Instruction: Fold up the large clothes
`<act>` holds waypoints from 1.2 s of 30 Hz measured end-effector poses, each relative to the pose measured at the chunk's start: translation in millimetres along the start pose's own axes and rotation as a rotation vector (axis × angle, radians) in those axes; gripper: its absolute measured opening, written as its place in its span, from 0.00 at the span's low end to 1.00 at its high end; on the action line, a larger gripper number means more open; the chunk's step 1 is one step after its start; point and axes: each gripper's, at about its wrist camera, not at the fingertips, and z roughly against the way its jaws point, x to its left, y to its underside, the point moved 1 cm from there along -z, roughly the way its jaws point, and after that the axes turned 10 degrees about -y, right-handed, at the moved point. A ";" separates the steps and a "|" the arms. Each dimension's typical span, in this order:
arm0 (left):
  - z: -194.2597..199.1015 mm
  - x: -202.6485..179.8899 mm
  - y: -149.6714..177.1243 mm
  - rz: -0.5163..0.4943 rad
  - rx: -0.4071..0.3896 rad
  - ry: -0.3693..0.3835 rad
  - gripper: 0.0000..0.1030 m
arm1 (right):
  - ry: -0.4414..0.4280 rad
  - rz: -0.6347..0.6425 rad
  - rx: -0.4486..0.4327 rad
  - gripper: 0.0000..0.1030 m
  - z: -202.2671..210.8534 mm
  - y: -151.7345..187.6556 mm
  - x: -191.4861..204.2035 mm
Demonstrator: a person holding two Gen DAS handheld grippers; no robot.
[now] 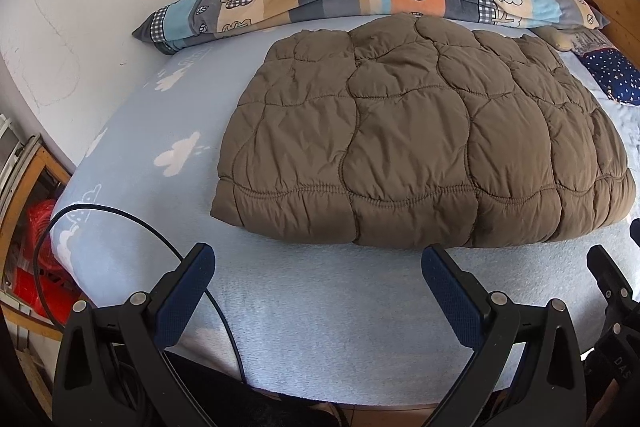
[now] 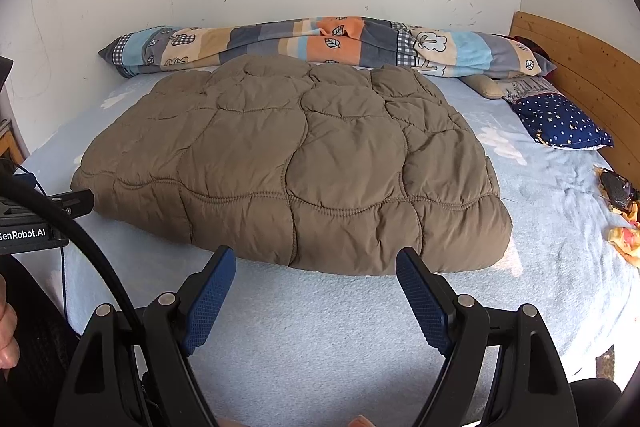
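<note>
A large brown quilted jacket (image 1: 420,131) lies folded into a puffy rectangle on the light blue bed sheet (image 1: 320,307). It also shows in the right wrist view (image 2: 296,163). My left gripper (image 1: 318,259) is open and empty, a little in front of the jacket's near hem. My right gripper (image 2: 316,263) is open and empty, just short of the near hem. The right gripper's body shows at the right edge of the left wrist view (image 1: 612,291).
A rolled patterned blanket (image 2: 320,43) lies along the white wall behind the jacket. A navy starred pillow (image 2: 560,123) and wooden headboard (image 2: 580,67) are at the right. Small items (image 2: 620,211) lie on the sheet's right side. A black cable (image 1: 120,227) loops at left.
</note>
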 end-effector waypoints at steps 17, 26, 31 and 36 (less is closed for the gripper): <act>-3.3 -1.9 0.9 -0.014 0.008 0.003 1.00 | 0.025 0.017 0.019 0.83 -5.1 2.0 1.0; -2.7 -5.6 1.2 -0.027 0.005 -0.004 1.00 | 0.039 0.035 0.033 0.84 -6.5 3.1 -0.9; -3.6 -5.8 1.2 -0.031 0.008 -0.008 1.00 | 0.043 0.031 0.033 0.84 -5.9 2.7 -1.5; -3.7 -6.5 1.5 -0.029 0.006 -0.010 1.00 | 0.044 0.035 0.035 0.84 -6.2 2.8 -1.3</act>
